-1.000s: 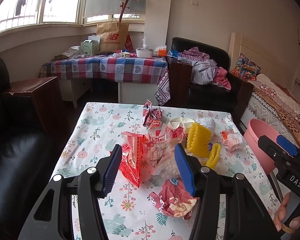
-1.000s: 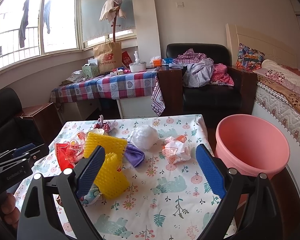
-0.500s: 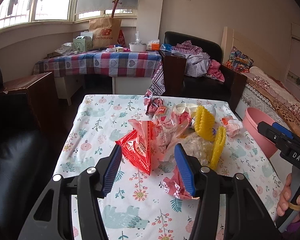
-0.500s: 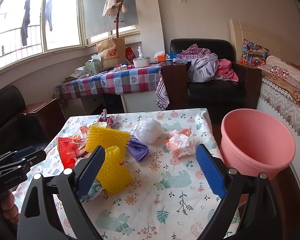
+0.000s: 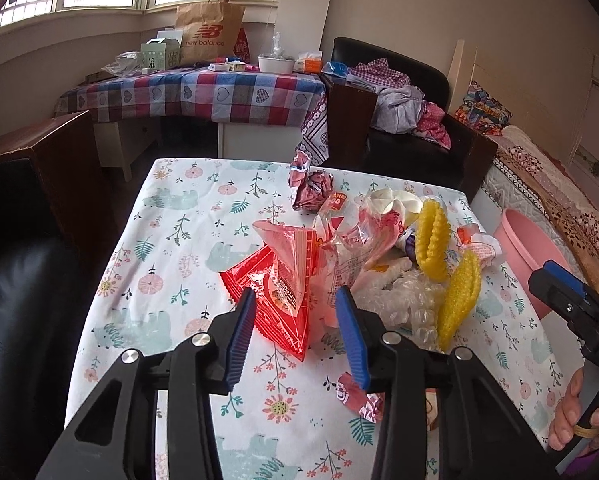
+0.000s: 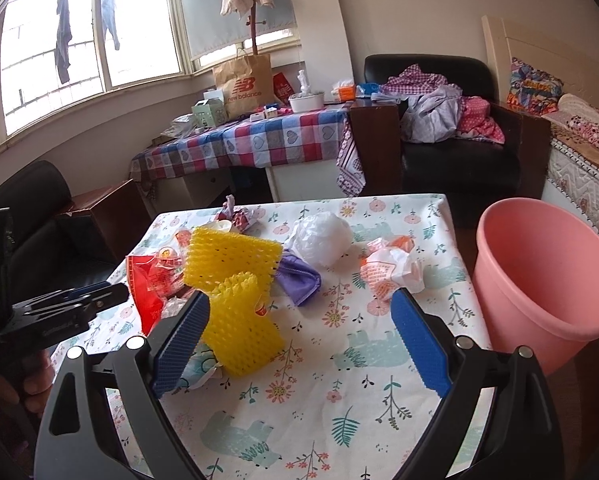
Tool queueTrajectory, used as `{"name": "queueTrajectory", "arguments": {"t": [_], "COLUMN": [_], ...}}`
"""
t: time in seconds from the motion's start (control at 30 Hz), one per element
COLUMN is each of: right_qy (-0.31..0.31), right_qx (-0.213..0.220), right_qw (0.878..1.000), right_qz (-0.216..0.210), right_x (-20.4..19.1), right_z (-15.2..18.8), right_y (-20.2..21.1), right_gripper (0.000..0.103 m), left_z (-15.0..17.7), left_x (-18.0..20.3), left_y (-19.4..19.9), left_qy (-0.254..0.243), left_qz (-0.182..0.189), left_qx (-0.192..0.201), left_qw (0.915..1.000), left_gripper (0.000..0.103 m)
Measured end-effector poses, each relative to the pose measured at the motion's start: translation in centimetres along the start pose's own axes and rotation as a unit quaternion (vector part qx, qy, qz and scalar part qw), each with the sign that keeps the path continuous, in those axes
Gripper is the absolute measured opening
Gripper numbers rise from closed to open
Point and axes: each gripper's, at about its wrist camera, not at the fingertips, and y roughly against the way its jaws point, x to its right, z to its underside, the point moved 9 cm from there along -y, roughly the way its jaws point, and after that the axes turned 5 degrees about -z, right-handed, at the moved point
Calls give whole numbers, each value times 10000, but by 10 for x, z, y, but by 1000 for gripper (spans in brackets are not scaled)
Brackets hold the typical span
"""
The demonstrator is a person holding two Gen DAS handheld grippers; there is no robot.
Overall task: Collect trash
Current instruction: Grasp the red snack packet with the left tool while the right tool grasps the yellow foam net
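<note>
Left tool (image 5: 297, 300) closing round red wrapper (image 5: 277, 292) on table (image 5: 171, 240); pads not pressing.

The red wrapper (image 5: 277, 300) is glossy, crinkled plastic film. The yellow netting (image 6: 235, 280) looks like soft, matt foam mesh. The pink bucket (image 6: 539, 280) is smooth plastic. The tablecloth (image 5: 171, 240) is matt printed cloth. The armchair (image 6: 451, 160) looks like shiny black leather.

The brown paper bag (image 5: 210, 30) on the checked tabletop (image 5: 219, 92) read "new balance" under its red logo. The right tongs (image 5: 571, 300) bore white letters "DAS", cut off at the frame edge.
</note>
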Motion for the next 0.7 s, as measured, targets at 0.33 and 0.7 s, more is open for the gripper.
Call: {"name": "queueTrajectory", "arguments": {"t": [0.33,0.7], "right_qy": [66,183], "right_qx": [-259,-1082], "right_qw": [9982,9884], "right_qz": [-536,-1050], "right_x": [-18,-50], "right_z": [-8,18], "right_y": [-11,-48], "right_gripper": [92,75], "left_z": [-4,-8], "left_x": [-7,-26], "left_y": [-19,13], "left_qy": [114,199], "left_qz": [171,327], "left_qx": [-352,-172], "left_qw": [9992,9991], "left_gripper": [4,2]}}
